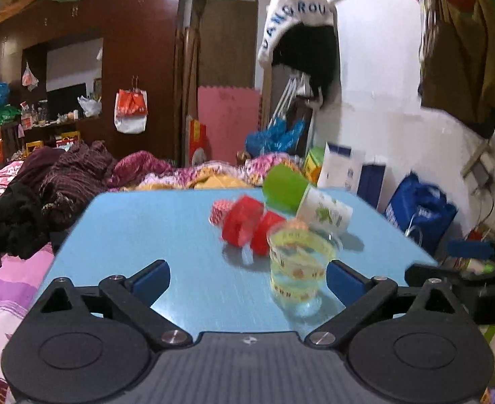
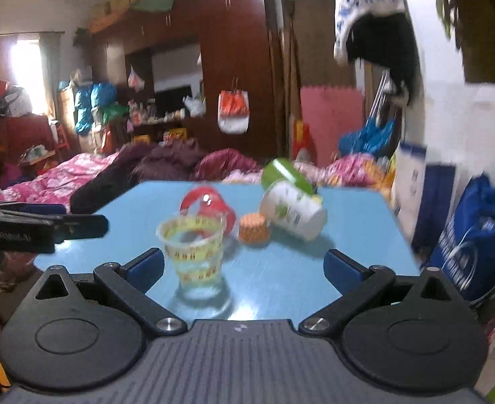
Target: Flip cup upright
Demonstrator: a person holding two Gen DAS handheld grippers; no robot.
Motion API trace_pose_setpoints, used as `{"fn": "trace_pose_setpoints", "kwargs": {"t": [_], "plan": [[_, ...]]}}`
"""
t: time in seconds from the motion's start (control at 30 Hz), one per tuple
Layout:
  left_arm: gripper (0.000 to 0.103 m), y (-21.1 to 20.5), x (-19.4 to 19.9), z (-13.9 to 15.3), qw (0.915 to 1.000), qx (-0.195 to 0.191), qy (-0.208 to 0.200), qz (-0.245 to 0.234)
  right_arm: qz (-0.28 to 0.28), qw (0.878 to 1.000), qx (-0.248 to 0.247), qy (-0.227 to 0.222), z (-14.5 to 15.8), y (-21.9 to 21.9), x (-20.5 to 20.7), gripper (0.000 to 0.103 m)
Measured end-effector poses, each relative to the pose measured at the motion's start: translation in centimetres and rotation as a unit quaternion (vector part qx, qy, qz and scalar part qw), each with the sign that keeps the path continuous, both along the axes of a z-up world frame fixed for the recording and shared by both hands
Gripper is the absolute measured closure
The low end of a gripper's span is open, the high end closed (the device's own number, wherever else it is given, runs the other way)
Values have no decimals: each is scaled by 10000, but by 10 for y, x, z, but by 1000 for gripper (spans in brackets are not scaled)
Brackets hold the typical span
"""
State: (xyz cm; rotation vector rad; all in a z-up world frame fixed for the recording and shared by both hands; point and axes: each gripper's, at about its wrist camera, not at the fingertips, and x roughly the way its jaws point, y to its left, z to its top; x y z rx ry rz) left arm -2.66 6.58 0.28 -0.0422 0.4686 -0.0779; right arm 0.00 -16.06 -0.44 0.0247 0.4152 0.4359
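A clear plastic cup with yellow patterned bands stands upright, mouth up, on the blue table. In the left wrist view it is close to my right finger, between the open fingers of my left gripper. In the right wrist view the cup stands just right of my left finger, and my right gripper is open and empty. The left gripper's body shows at the left edge of the right wrist view. Both views are blurred by motion.
Behind the clear cup lie a red cup, a small orange patterned cup and a white-and-green cup on its side. Bedding lies left of the table. Blue bags stand to the right.
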Motion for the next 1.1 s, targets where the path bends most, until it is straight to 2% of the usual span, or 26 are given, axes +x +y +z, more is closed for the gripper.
{"fn": "trace_pose_setpoints", "kwargs": {"t": [0.1,0.3,0.67,1.1], "plan": [[3,0,8,-8,9998,-124,176,-28,-2,9999,58,142,-5,-1,8,1],[3,-2,10,-15,9994,-7,320,92,-100,9999,-10,133,-7,-2,5,1],[3,-12,5,-11,9993,265,240,134,-35,9998,-49,178,-8,-1,5,1],[3,-17,2,-9,9992,332,196,139,-46,9998,23,177,-8,-5,5,1]]}}
